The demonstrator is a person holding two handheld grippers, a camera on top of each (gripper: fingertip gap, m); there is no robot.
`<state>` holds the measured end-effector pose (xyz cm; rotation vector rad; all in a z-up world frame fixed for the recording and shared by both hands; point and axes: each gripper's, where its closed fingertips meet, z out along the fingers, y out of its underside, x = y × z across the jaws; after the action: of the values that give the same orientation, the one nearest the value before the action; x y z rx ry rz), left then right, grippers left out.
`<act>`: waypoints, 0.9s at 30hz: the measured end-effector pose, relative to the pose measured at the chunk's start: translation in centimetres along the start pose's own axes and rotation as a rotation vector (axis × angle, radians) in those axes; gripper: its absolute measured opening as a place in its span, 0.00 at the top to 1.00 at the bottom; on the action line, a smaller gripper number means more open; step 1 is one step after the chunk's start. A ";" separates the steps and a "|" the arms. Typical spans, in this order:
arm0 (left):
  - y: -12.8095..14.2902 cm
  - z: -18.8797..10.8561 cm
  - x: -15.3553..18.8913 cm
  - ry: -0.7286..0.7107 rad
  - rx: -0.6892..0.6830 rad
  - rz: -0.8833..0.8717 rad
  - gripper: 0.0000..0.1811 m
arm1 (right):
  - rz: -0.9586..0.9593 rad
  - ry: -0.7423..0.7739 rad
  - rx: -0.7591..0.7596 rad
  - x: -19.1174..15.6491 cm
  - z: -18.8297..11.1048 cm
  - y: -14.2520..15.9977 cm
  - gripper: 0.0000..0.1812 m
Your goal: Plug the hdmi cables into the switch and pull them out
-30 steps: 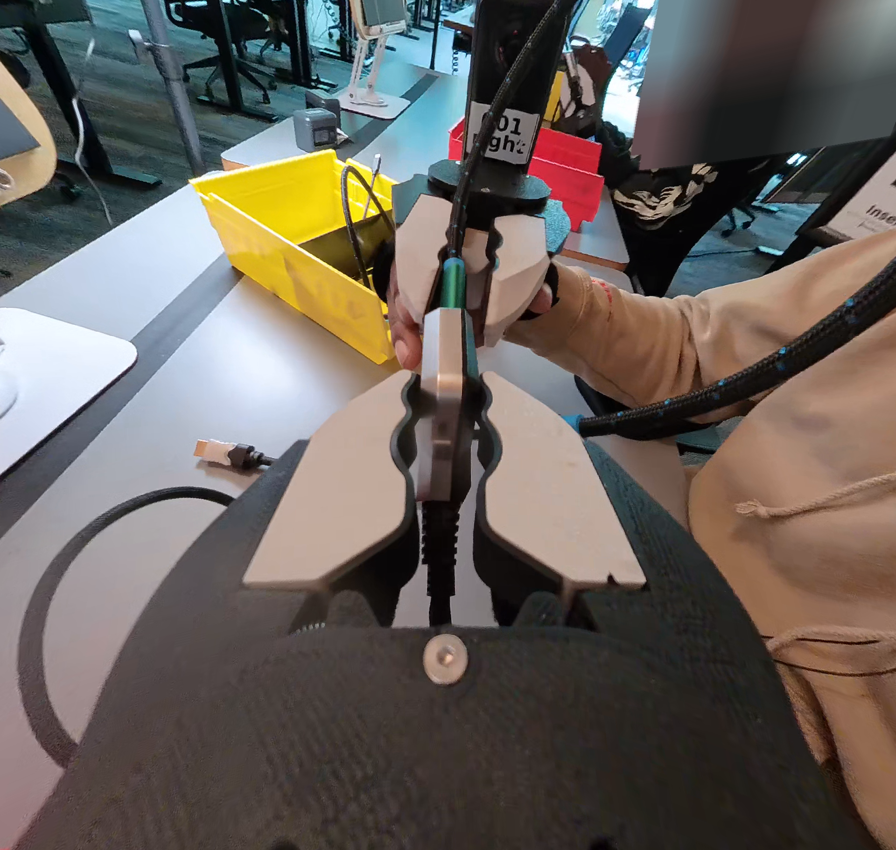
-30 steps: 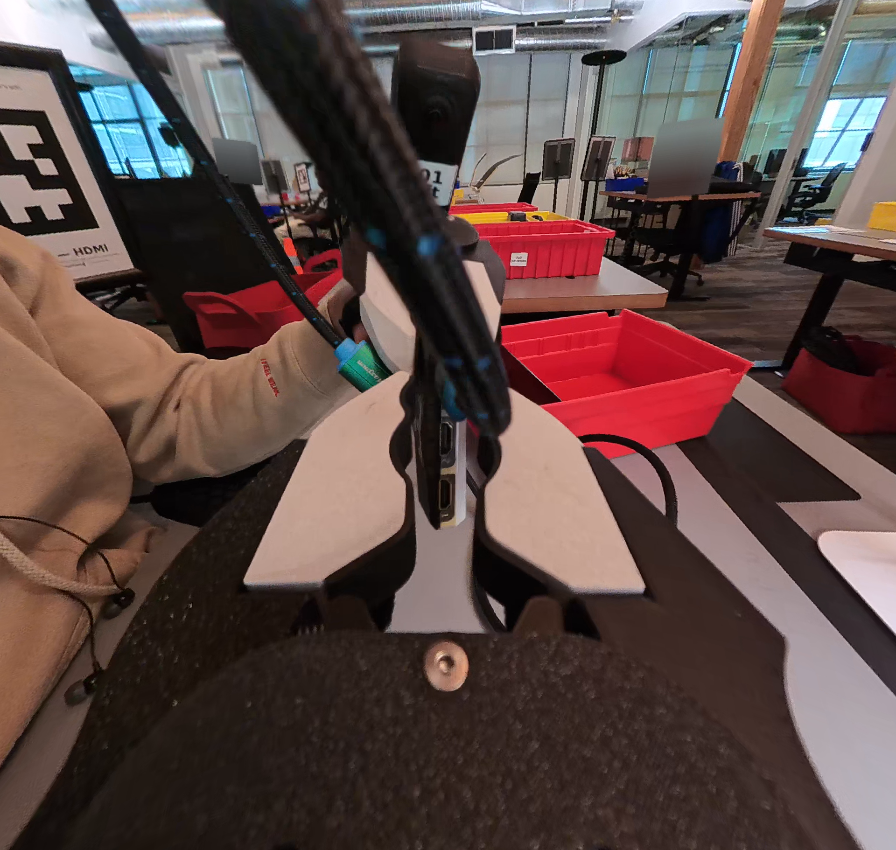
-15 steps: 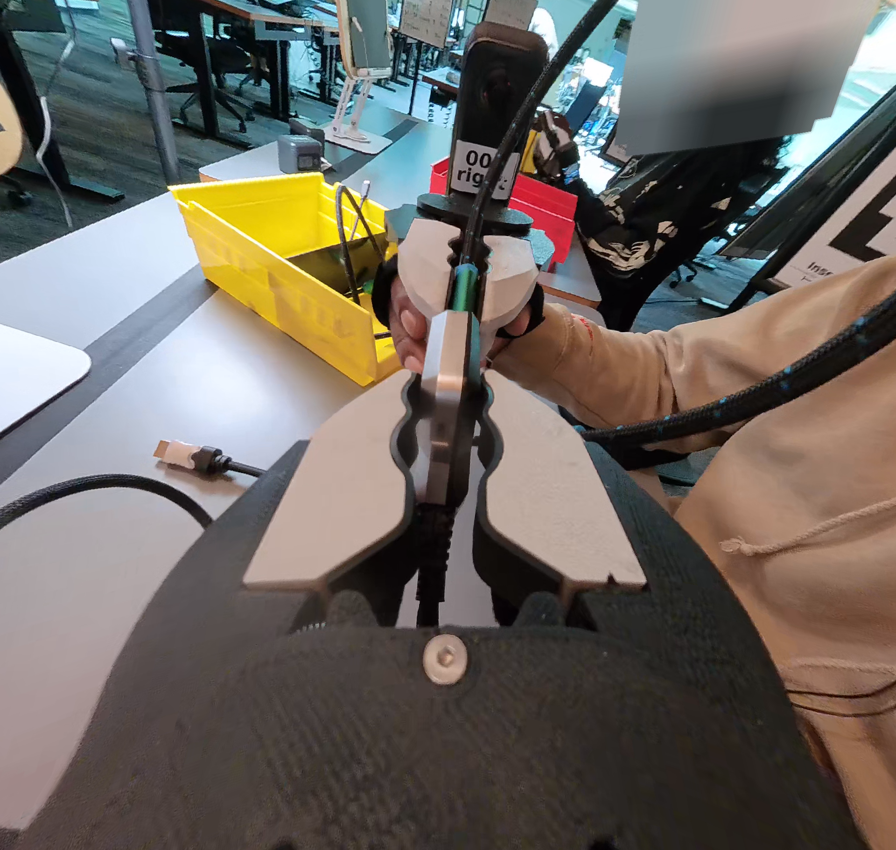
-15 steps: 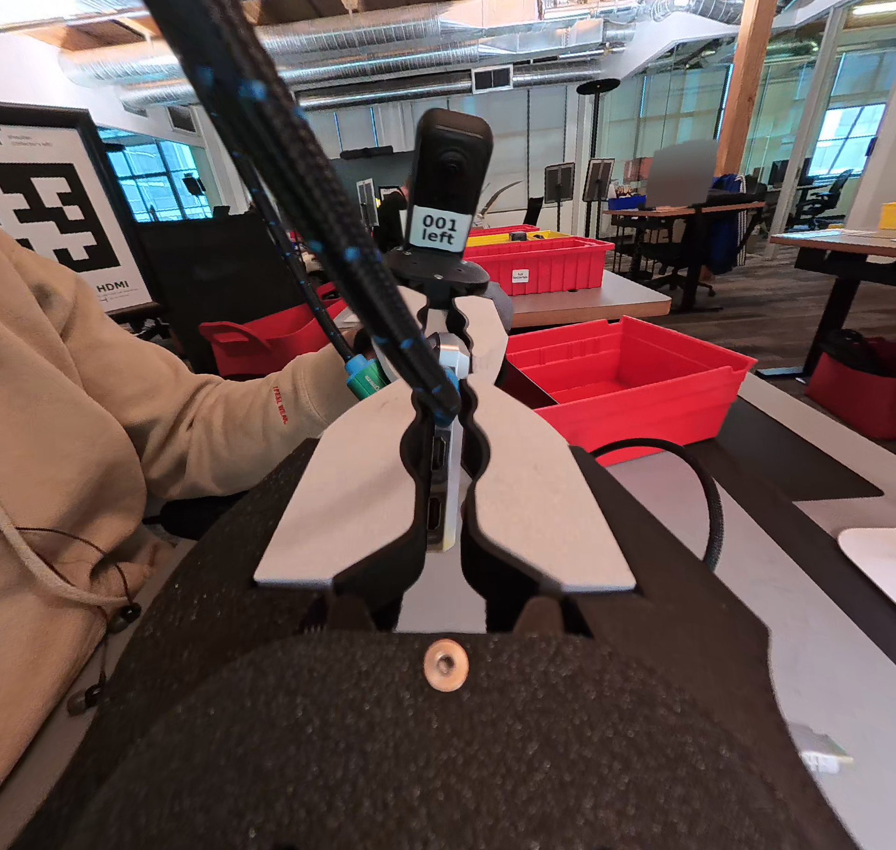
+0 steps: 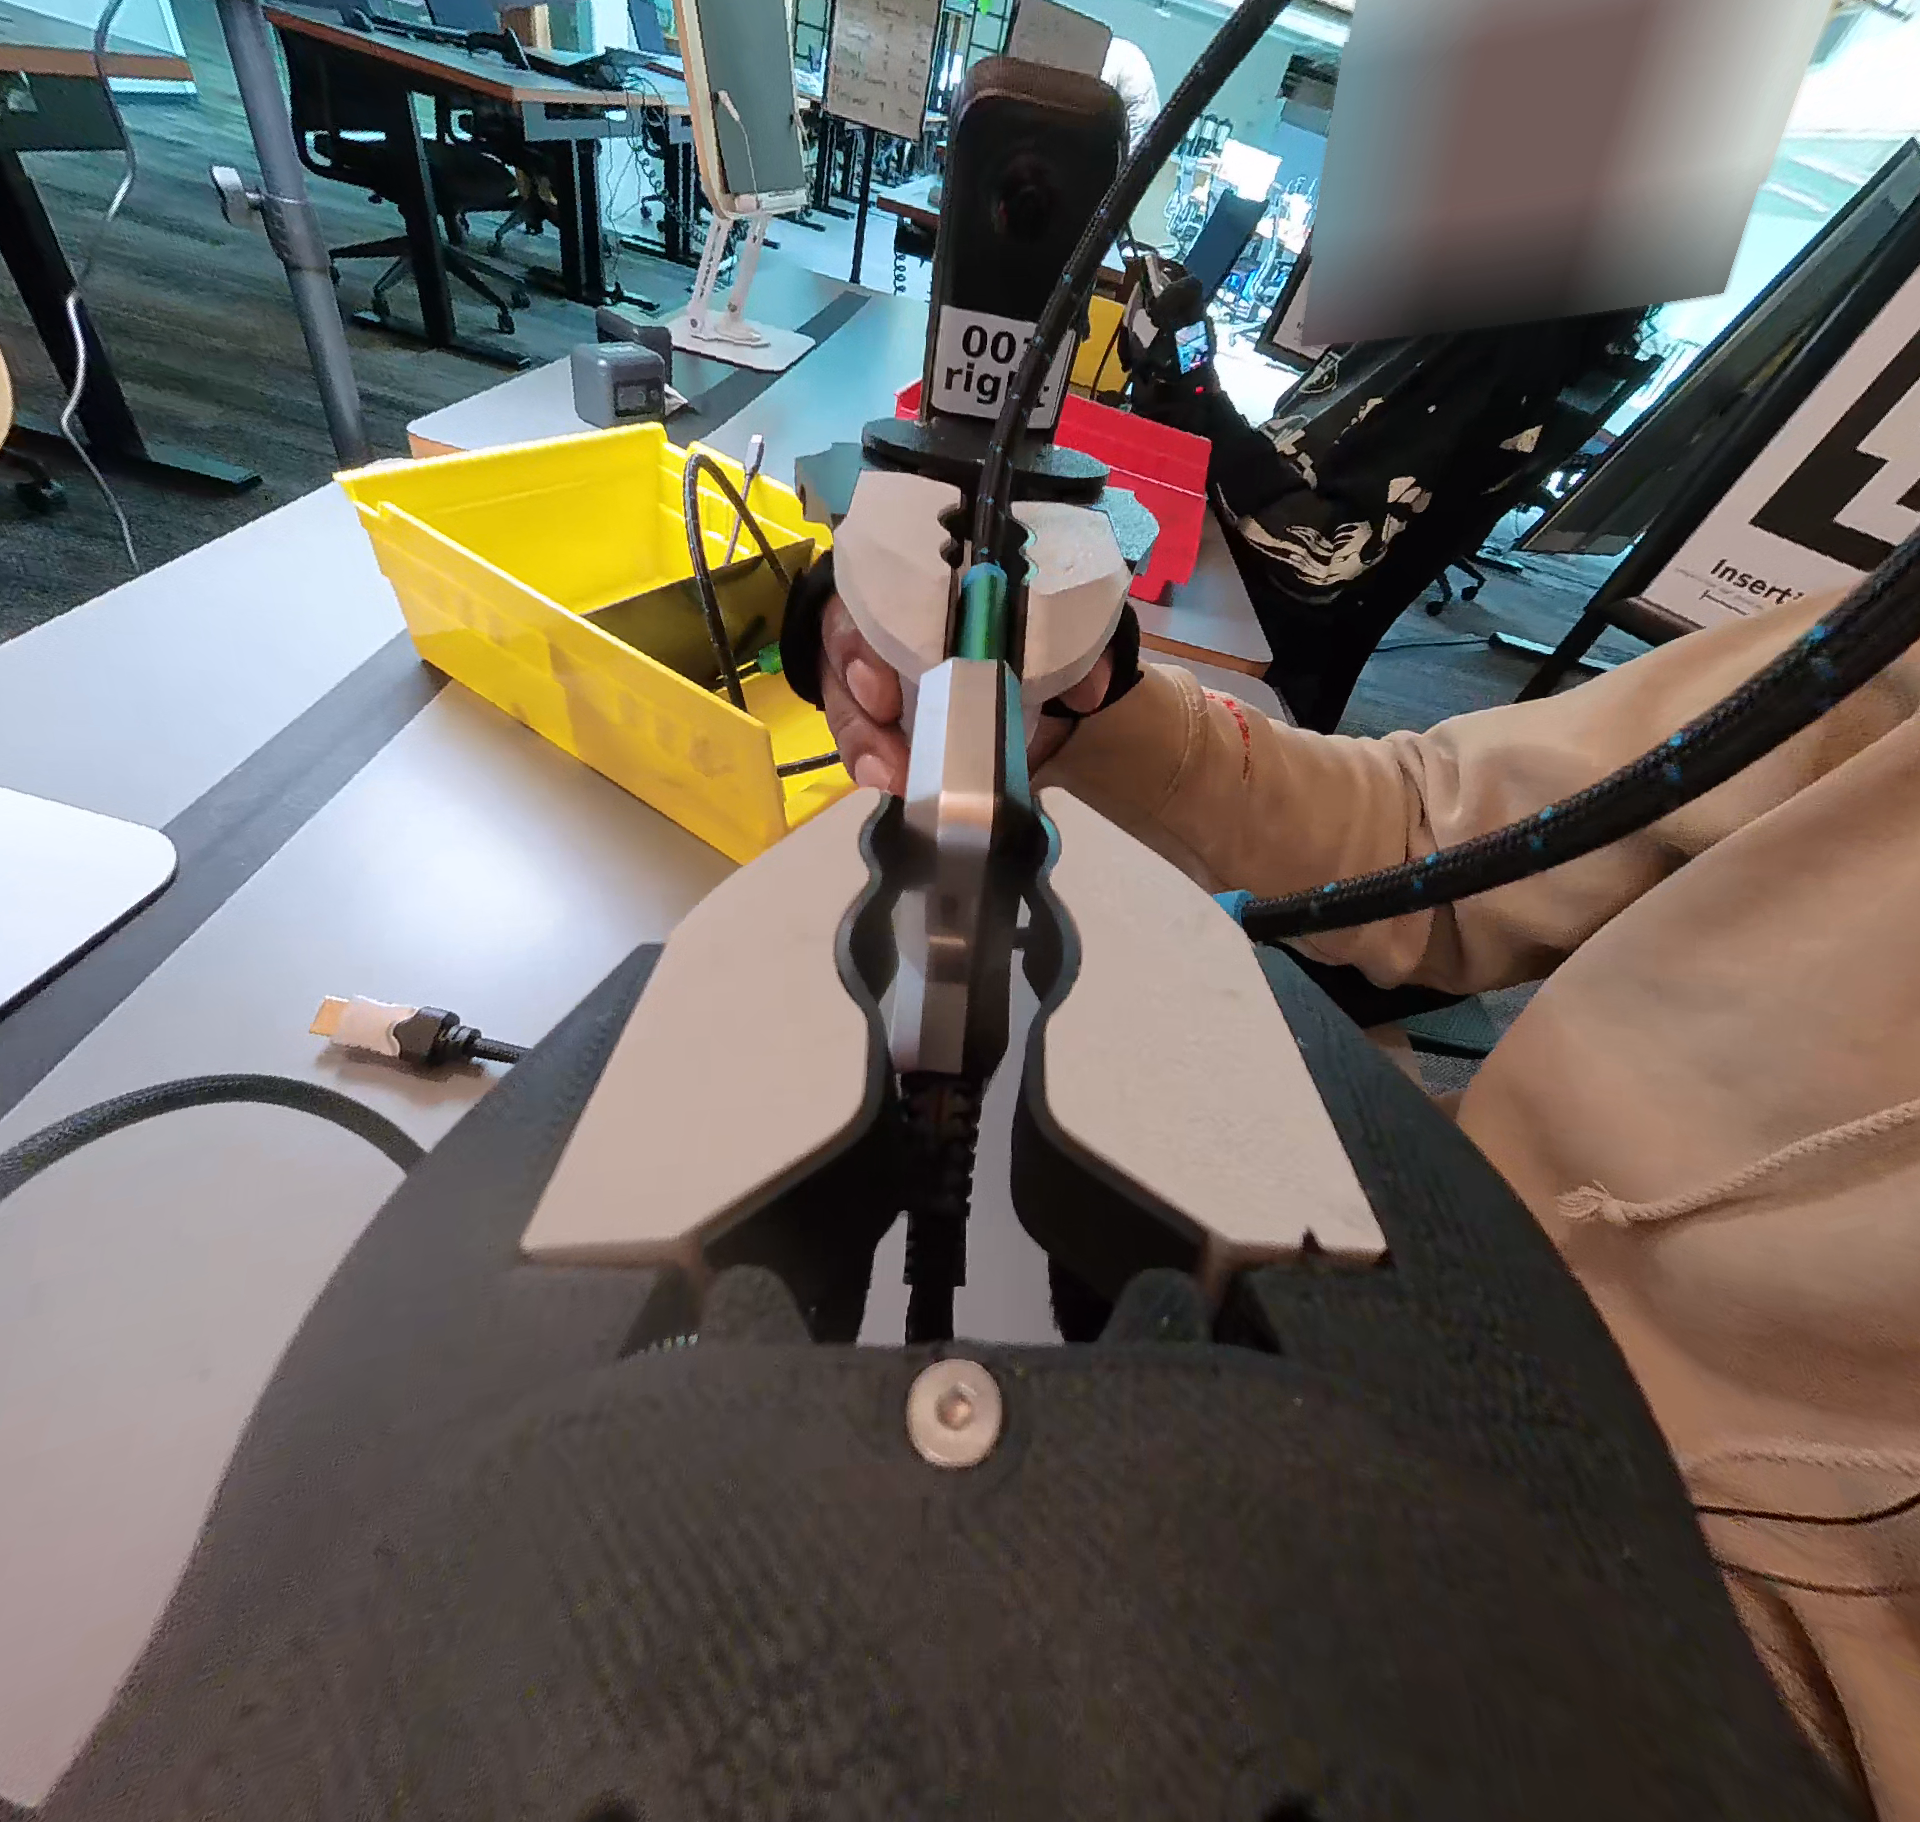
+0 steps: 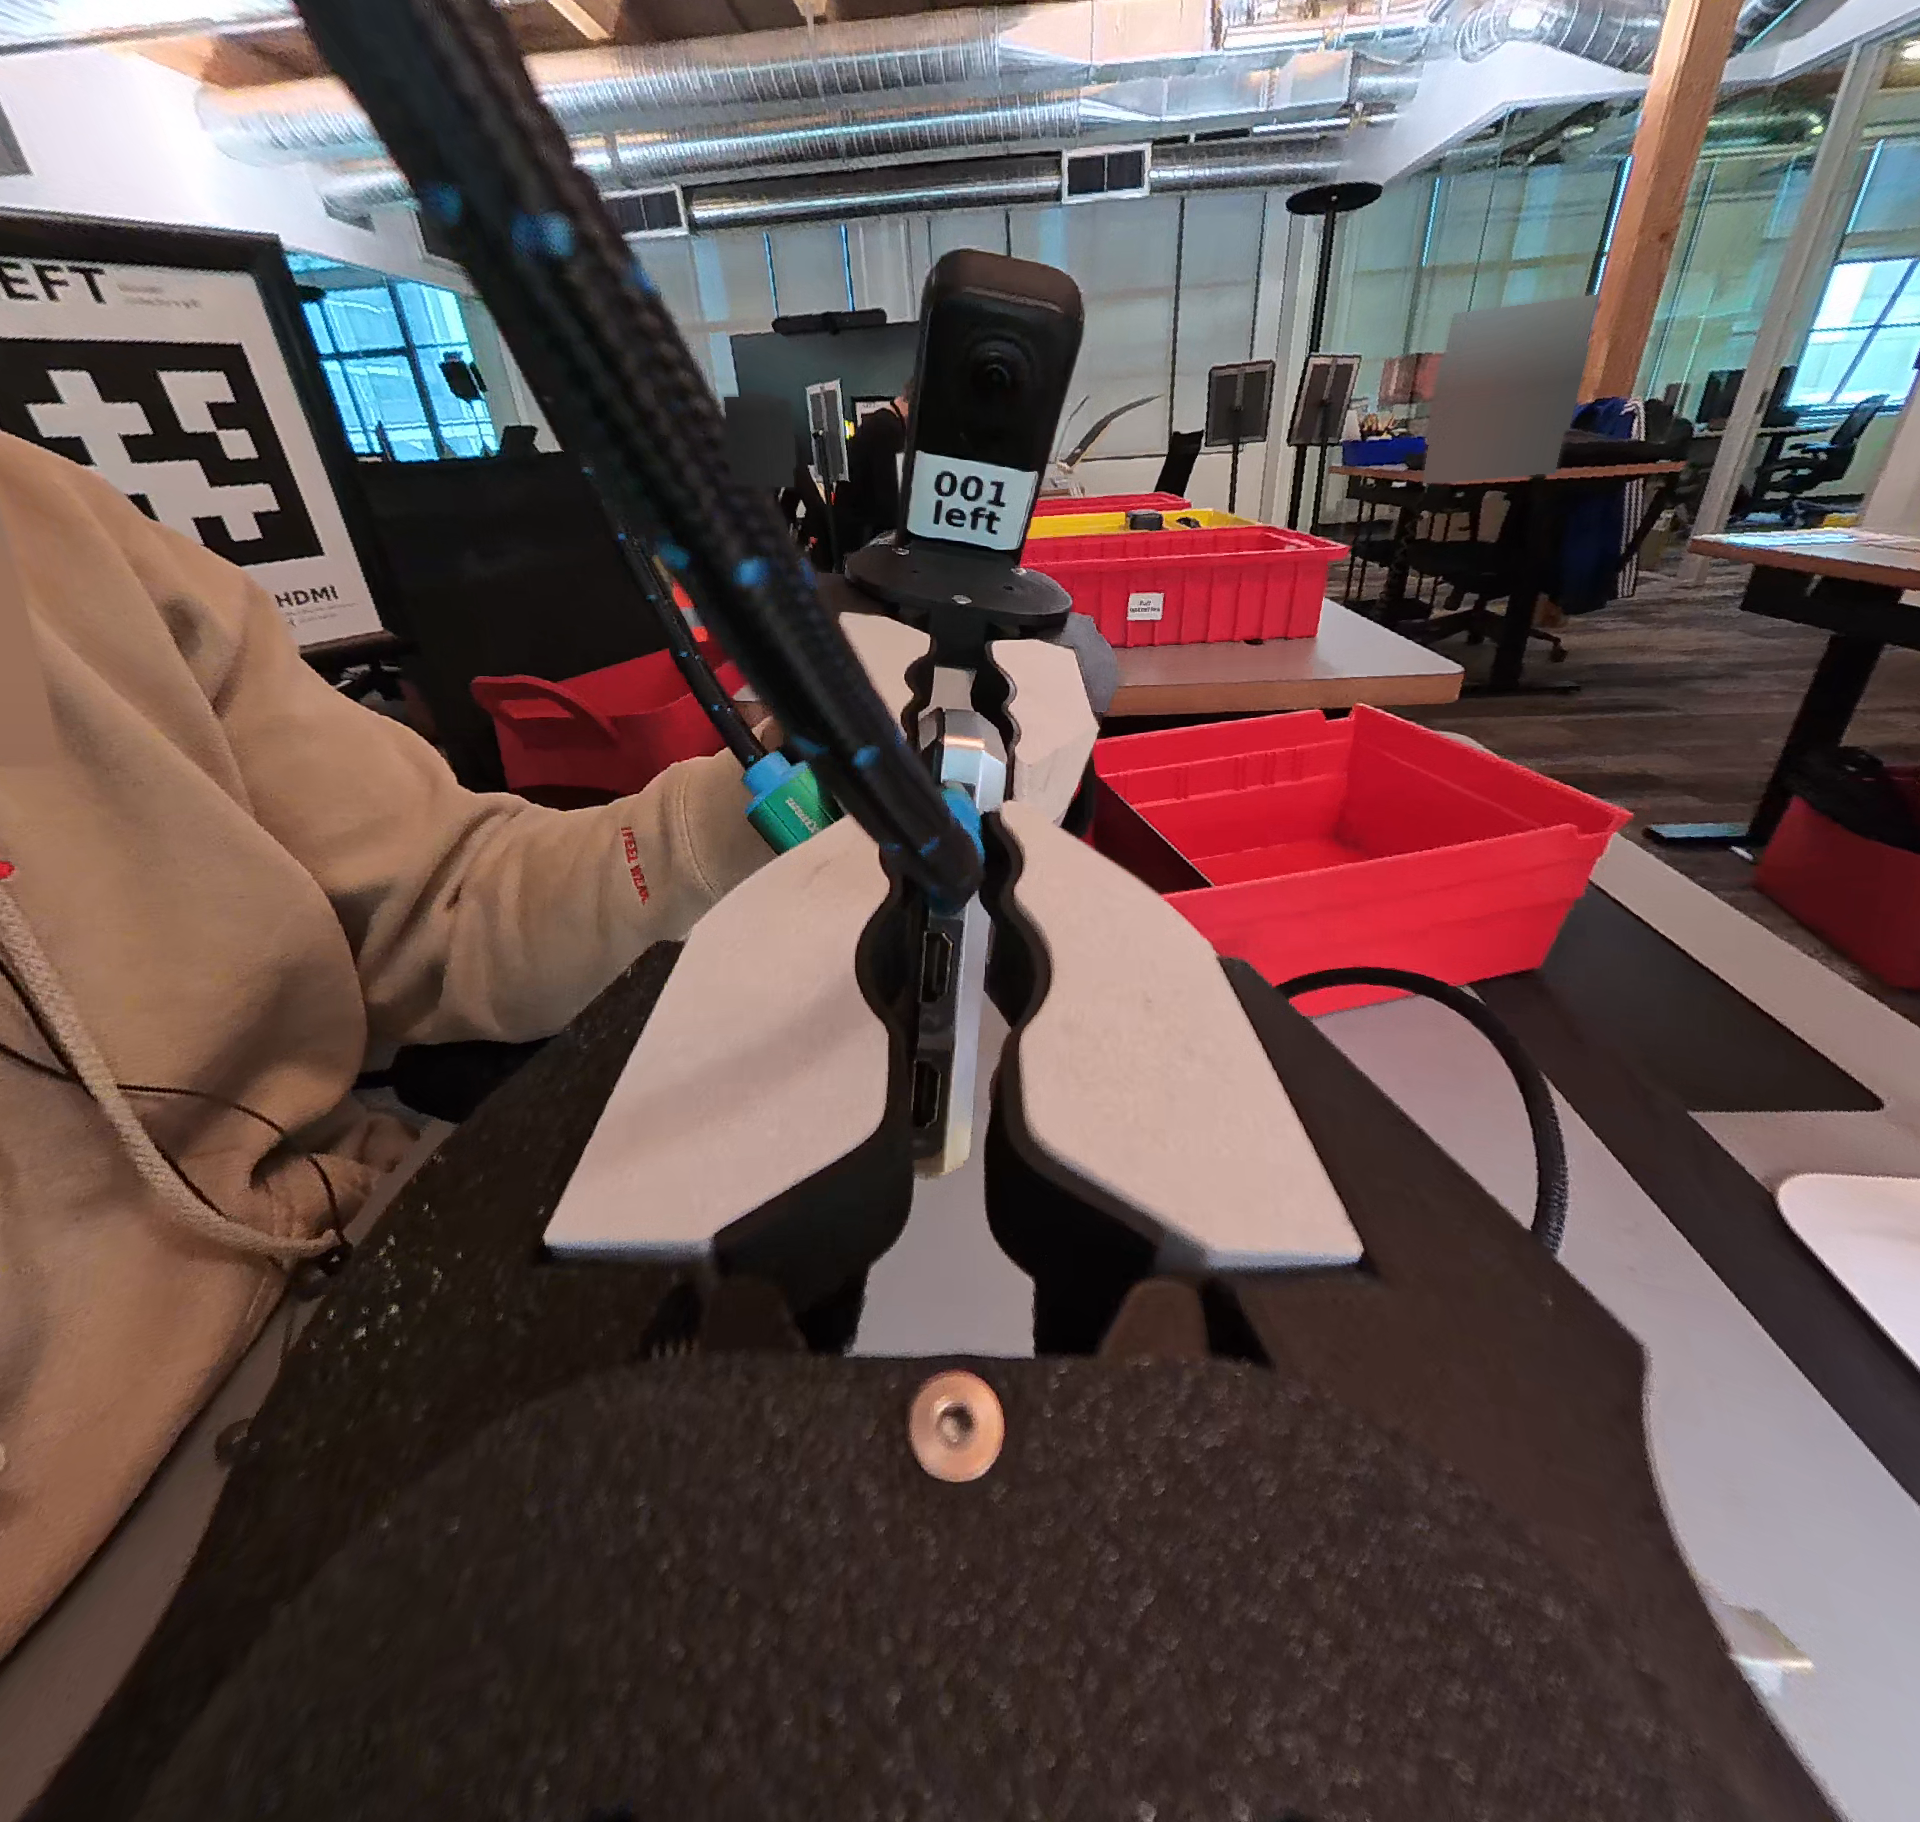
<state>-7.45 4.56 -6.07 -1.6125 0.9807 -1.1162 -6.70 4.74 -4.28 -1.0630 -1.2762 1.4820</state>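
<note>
Left wrist view: left gripper [image 5: 951, 899] clamped the switch [image 5: 951, 837]; right gripper [image 5: 982, 619] gripped a plugged green plug [image 5: 977, 619]; two ports [image 6: 935, 957] remained empty.

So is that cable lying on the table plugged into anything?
Unplugged at this end: its white-tipped plug lies bare on the grey table, touching no socket. Where the other end goes cannot be seen.

- Ceiling [image 6: 935, 37]: exposed wooden beams, silver ducts.
- Wooden column [image 6: 1662, 141], right.
- Glass partition walls [image 6: 1143, 318]; daylit windows [image 6: 1860, 328].
- Floor [image 5: 208, 349]: dark carpet.
- Desks [image 5: 499, 89], office chairs [image 5: 447, 203].
- Grey tabletop [image 5: 416, 868], dark stripe.
</note>
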 end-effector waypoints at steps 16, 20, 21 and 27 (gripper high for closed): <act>-0.3 -6.7 -4.7 -0.231 0.068 -0.071 0.88 | -0.136 0.728 -0.280 8.4 -9.8 -0.2 0.93; -0.4 -6.8 -4.7 -0.262 0.057 -0.049 0.88 | -0.241 0.903 -0.407 9.4 -12.4 -0.6 0.94; -0.4 -6.7 -4.7 -0.266 0.054 -0.047 0.88 | -0.257 0.938 -0.429 9.4 -13.0 -0.8 0.94; -0.1 -5.9 -4.7 -0.267 0.031 -0.037 0.88 | -0.350 1.098 -0.571 8.2 -17.6 -2.5 0.93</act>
<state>-14.38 7.55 -6.05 -1.7087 0.7577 -0.9066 8.51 17.02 -4.07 -1.5812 -0.9602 0.1145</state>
